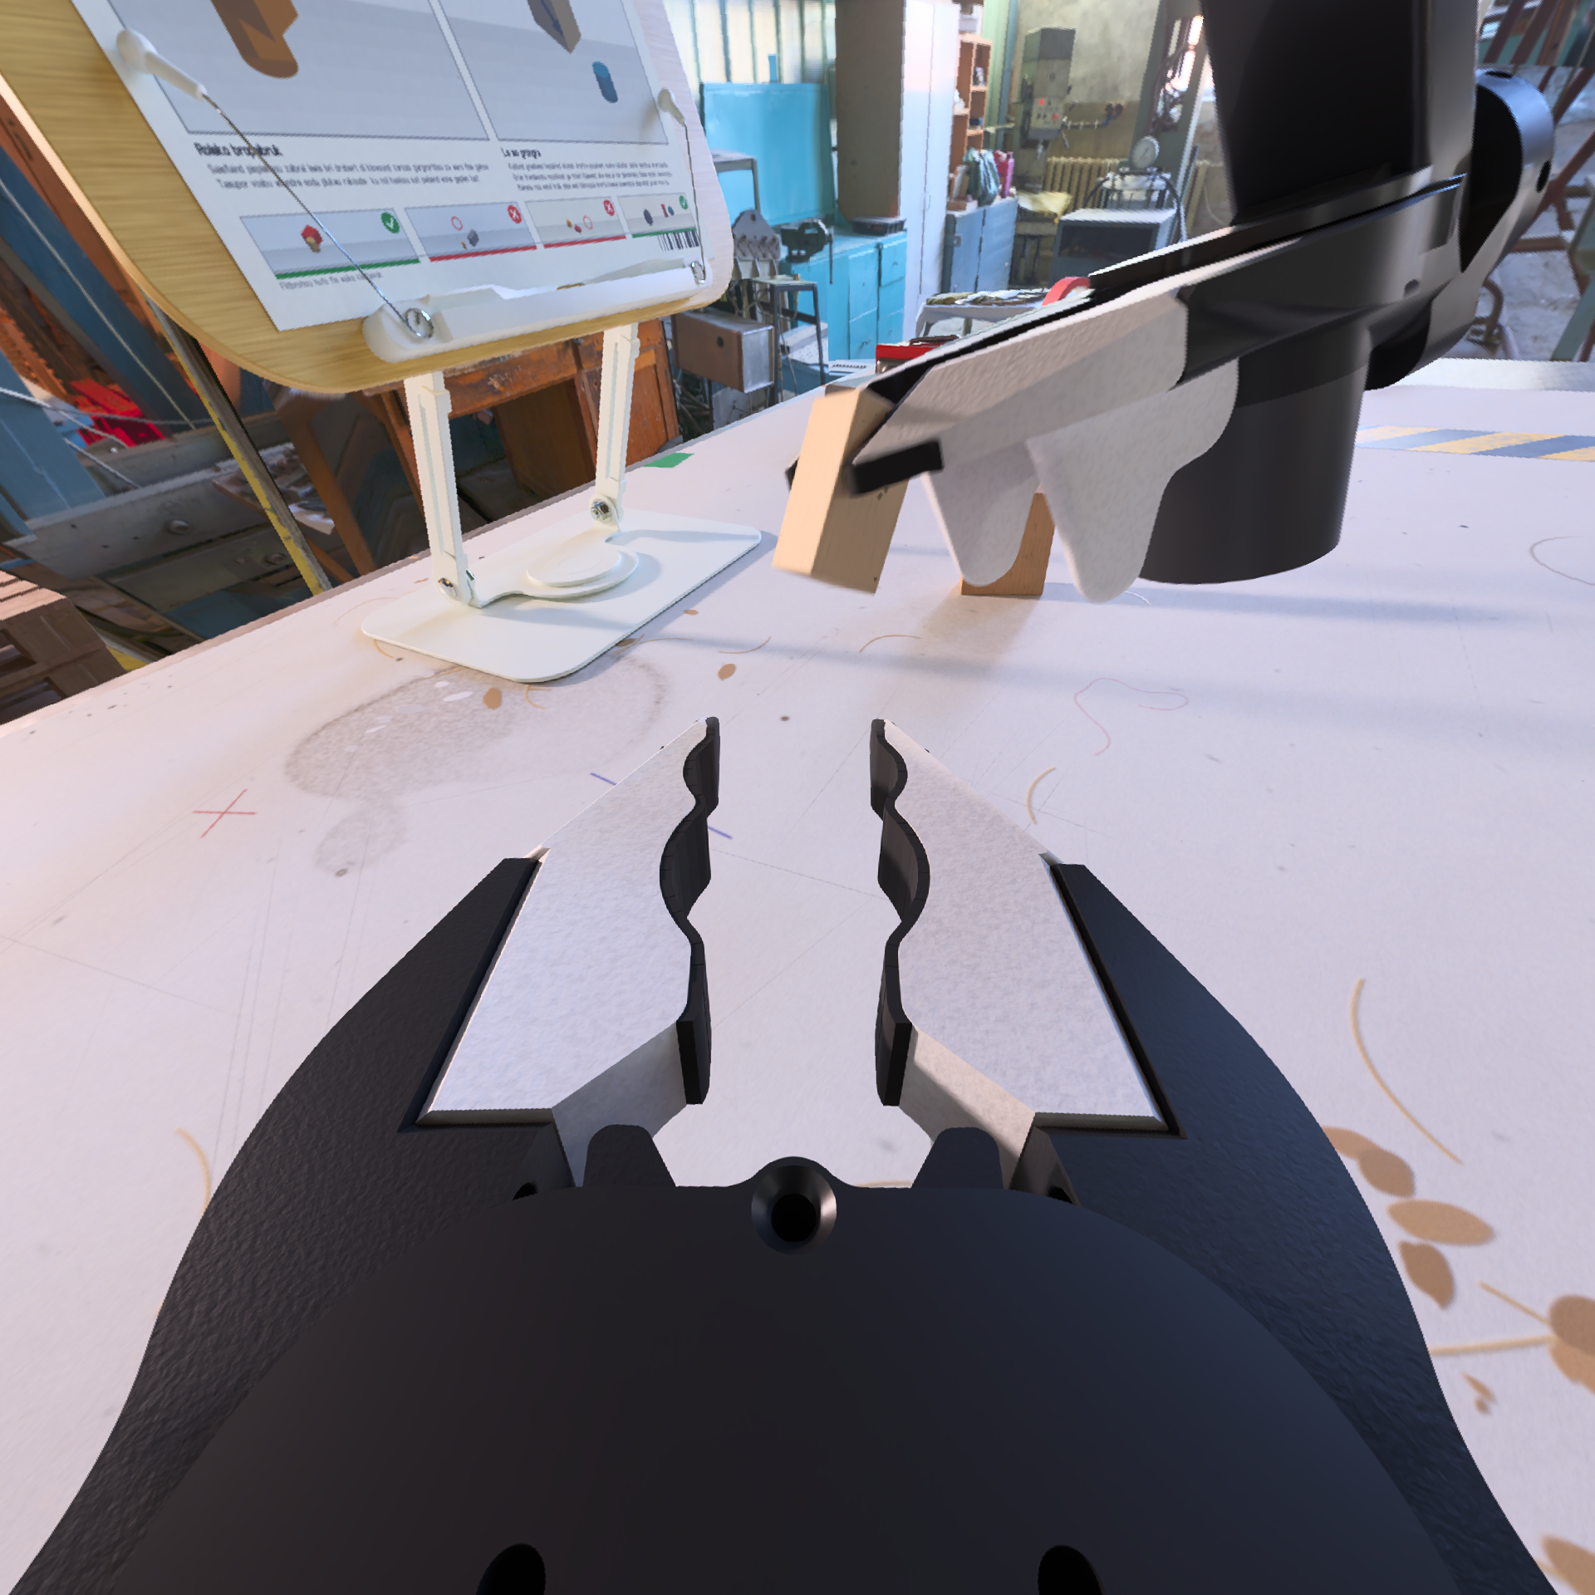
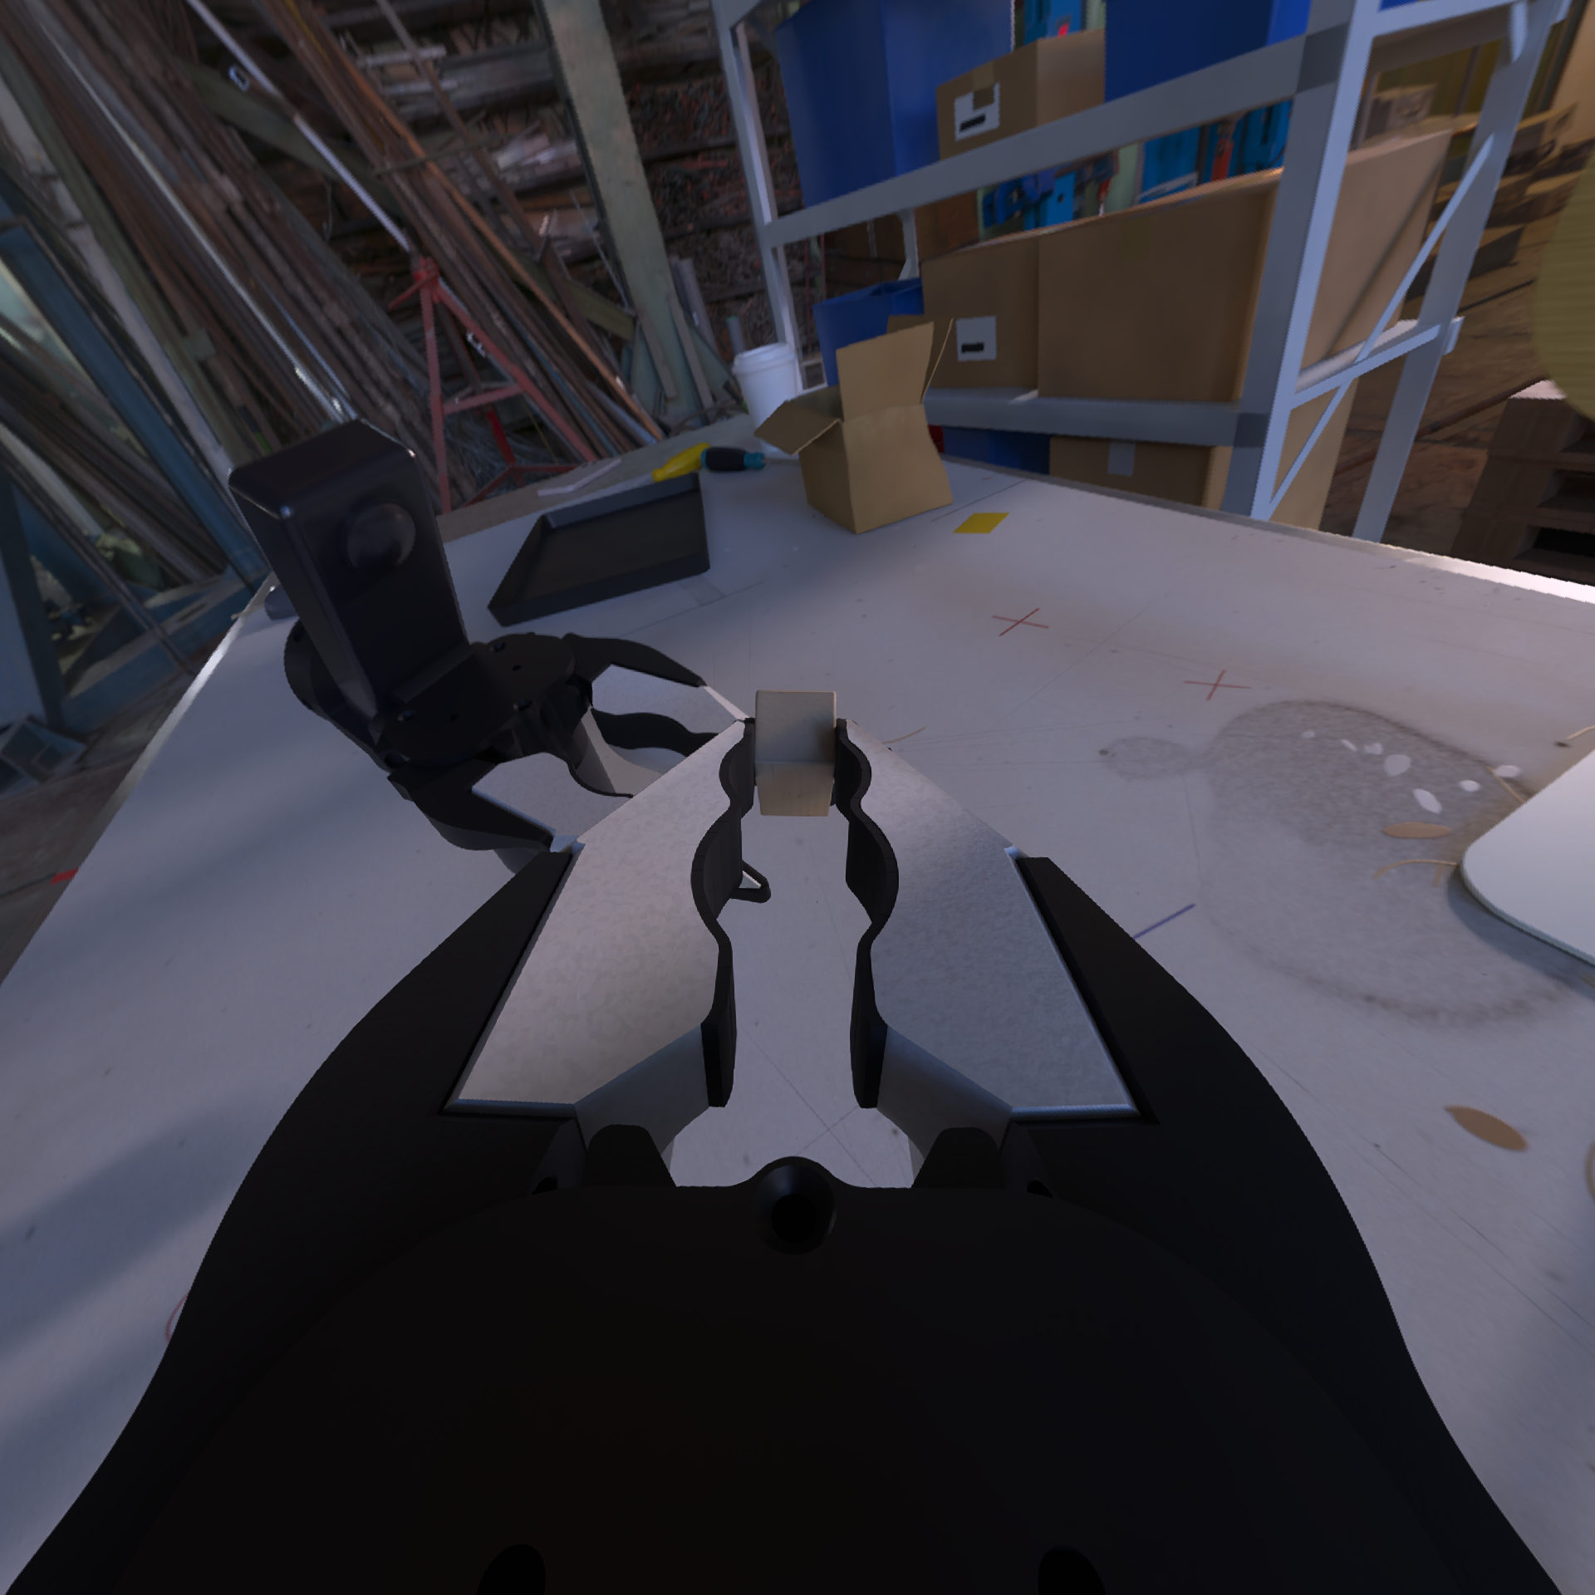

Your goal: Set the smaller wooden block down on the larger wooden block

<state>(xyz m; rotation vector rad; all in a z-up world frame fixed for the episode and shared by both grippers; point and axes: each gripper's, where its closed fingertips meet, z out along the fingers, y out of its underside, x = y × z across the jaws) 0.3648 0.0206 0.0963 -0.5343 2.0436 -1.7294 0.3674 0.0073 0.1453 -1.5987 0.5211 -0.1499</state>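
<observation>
right claw (image 2: 794, 734) pinching smaller wooden block (image 2: 792, 749), lifted off table (image 1: 1122, 863) | larger wooden block (image 1: 1014, 552) standing behind | left claw (image 1: 792, 734) spread, holds nothing

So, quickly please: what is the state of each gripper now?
Left gripper: open, empty.
Right gripper: closed on the pale wooden block.

Larger wooden block (image 1: 1018, 552) mostly hidden behind right claw's (image 1: 872, 449) white fingers (image 1: 1036, 414).
</observation>
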